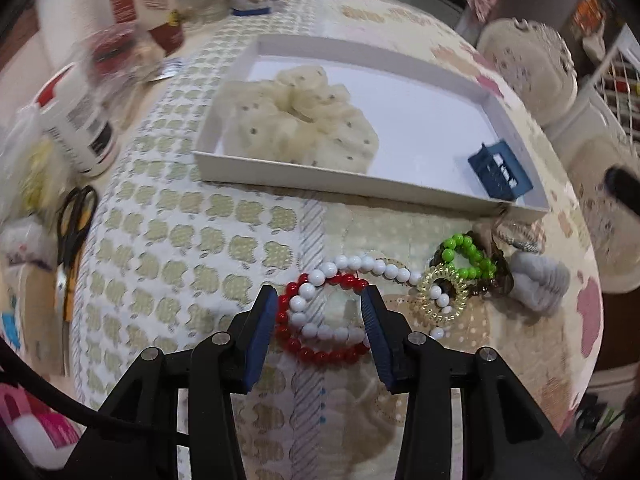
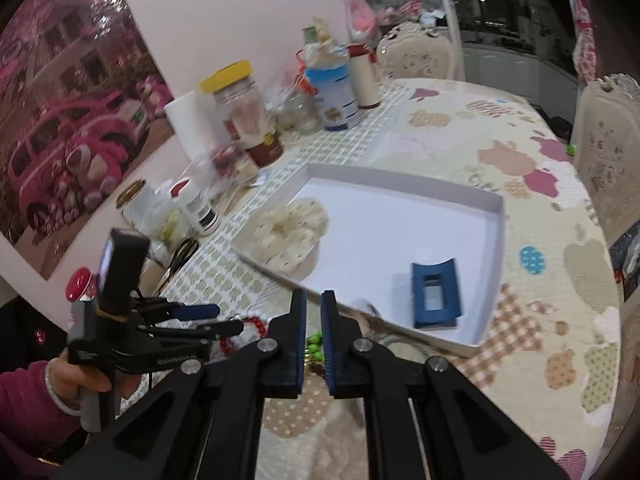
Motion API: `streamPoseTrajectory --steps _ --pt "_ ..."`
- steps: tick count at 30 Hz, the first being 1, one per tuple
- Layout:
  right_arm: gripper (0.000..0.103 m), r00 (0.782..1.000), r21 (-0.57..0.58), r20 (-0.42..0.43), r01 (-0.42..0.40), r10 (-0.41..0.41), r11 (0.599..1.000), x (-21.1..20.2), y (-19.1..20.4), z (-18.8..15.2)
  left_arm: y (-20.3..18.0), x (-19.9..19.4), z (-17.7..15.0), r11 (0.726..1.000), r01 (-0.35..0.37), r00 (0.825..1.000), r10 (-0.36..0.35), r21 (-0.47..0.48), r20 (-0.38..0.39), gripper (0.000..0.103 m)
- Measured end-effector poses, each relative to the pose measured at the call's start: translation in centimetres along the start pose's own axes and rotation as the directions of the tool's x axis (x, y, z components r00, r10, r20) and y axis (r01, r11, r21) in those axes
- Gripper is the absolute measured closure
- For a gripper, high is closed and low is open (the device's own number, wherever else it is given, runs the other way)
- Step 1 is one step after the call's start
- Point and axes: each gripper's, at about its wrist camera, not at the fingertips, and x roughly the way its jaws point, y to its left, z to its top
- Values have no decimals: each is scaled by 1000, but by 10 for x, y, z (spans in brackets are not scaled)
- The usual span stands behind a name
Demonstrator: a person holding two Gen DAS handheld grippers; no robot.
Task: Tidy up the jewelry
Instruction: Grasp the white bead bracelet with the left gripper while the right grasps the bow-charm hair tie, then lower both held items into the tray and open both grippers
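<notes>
My left gripper (image 1: 320, 304) is open just above the tablecloth, its fingers on either side of a red bead bracelet (image 1: 320, 354) and a white bead bracelet (image 1: 316, 280) lying tangled together. To their right lie a green bead bracelet (image 1: 466, 254), a gold spiral hair tie (image 1: 440, 298) and a grey scrunchie (image 1: 540, 280). Behind them, the white tray (image 1: 360, 186) holds a cream scrunchie (image 1: 300, 120) and a blue hair claw (image 1: 500, 172). My right gripper (image 2: 314, 300) is shut and empty, raised over the tray's near edge (image 2: 496, 240). The left gripper (image 2: 230, 319) also appears in the right wrist view, held by a hand.
Jars, bottles and cans (image 2: 228, 104) crowd the table's far left side. Black-handled scissors (image 1: 74, 220) lie near them. Ornate chairs (image 2: 608, 152) stand around the round table. A pink poster (image 2: 72, 112) hangs on the wall.
</notes>
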Motion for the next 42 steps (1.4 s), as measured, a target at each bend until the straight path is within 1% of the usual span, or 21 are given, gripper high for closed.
streamPoseTrajectory --steps 1,2,4,6,9,10,12,13,14,16,18,22,26,29,30,31,32,33,34,37,42 --pt "95 1000 7 5 4 -4 1000 -3 -3 1 0 3 0 1000 -2 1000 2 6 -7 80" --pt "95 1000 11 9 6 -6 1000 -5 -6 1 -2 8 1 1000 -2 1000 2 16 -16 85" --pt "95 1000 21 12 10 -10 1000 -6 -10 1 -4 14 1 999 -14 1000 15 32 -23 99" --pt "95 1000 24 8 11 -11 1000 -5 -13 0 -4 14 0 999 -9 1000 10 31 -21 103" --pt "95 1000 34 -4 5 -5 999 -1 -18 -4 -5 8 0 1000 4 1000 -5 31 1 103" --pt "95 1000 48 -25 -6 7 999 4 -21 -5 -5 6 1 999 8 1000 -8 31 5 103" --pt "93 996 69 -87 12 -6 998 19 -25 -10 -4 0 2 1000 24 1000 -24 16 13 103" --pt "85 992 67 -123 28 -20 997 30 -26 -14 -2 -4 2 999 36 999 -36 3 22 103" --pt "73 990 64 -139 30 -21 998 36 -27 -16 0 -7 2 999 46 999 -46 -5 27 103" --pt "62 984 56 -179 28 -18 998 53 -27 -23 2 -14 1 998 61 997 -60 -22 38 103" --pt "62 978 53 -208 21 -9 998 69 -26 -28 7 -21 0 997 68 997 -66 -38 48 103" --pt "62 968 40 -252 34 -23 999 97 -22 -32 15 -32 -1 994 82 995 -77 -73 61 103" --pt "62 954 -1 -284 104 -100 995 119 -20 -31 19 -41 0 992 83 994 -75 -96 81 103" --pt "59 951 19 -293 106 -96 994 129 -22 -34 20 -46 -2 990 88 993 -79 -108 87 103" --pt "59 955 20 -282 105 -95 994 130 -22 -34 20 -47 -2 989 92 993 -83 -112 88 103" --pt "62 959 30 -270 98 -86 995 129 -23 -35 20 -49 -1 989 97 992 -87 -113 89 103" --pt "70 961 46 -265 91 -75 995 127 -25 -34 20 -51 -1 988 101 992 -90 -113 92 103" --pt "74 964 59 -259 82 -64 995 125 -26 -34 19 -55 0 988 103 991 -92 -111 97 103" --pt "81 969 67 -242 68 -50 995 120 -27 -33 18 -57 0 989 104 990 -93 -110 101 103" --pt "83 979 67 -199 46 -32 997 100 -25 -27 15 -71 4 987 123 986 -110 -102 122 103" --pt "83 992 93 -125 3 9 996 63 -22 -18 5 -97 12 987 148 978 -136 -65 161 103"
